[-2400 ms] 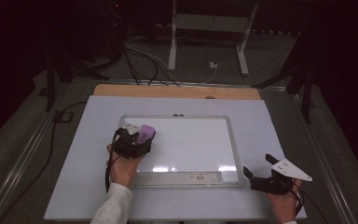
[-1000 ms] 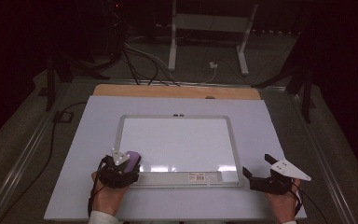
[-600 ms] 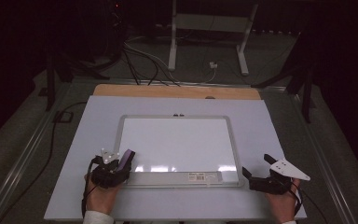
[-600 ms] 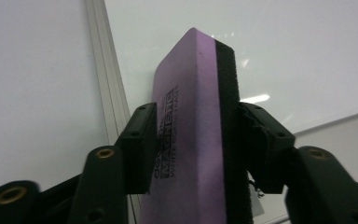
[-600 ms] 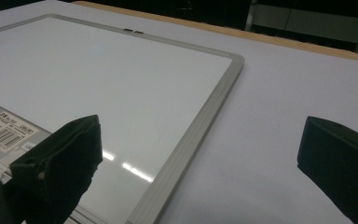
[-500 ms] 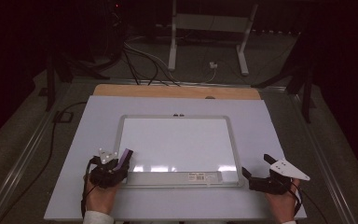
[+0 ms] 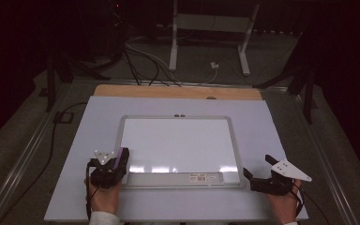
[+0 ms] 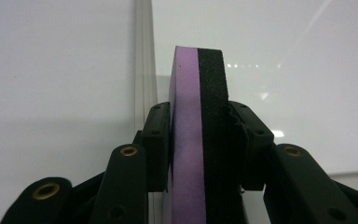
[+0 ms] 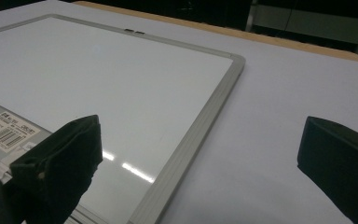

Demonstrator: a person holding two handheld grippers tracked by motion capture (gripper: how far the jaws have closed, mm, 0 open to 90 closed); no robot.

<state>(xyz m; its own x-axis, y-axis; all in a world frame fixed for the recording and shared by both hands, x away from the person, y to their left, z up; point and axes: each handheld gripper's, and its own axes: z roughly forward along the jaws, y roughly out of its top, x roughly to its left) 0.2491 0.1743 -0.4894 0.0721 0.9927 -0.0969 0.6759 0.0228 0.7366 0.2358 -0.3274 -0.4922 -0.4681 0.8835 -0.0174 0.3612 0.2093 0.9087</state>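
Observation:
A white-faced whiteboard [image 7: 180, 140] with a grey frame lies flat in the middle of the table. An eraser [image 7: 120, 158] with a purple layer and a black layer [image 8: 198, 130] is clamped between the jaws of my left gripper [image 7: 117, 161], which is shut on it. That gripper sits at the board's near left corner, and the eraser stands on edge over the frame strip [image 8: 142, 60]. My right gripper [image 7: 258, 169] rests on the table just off the board's near right corner, open, with nothing between its jaws [image 9: 200, 149].
A pale sheet [image 7: 272, 126] covers the table, with a wooden strip [image 7: 178, 92] along its far edge. A barcode label [image 9: 9, 128] sits on the board's near tray. Cables [image 7: 136, 56] and a stand's legs [image 7: 173, 47] lie on the floor beyond.
My left gripper has carried the eraser from the board's upper left area back toward me, down to its near left corner. The right gripper has stayed put.

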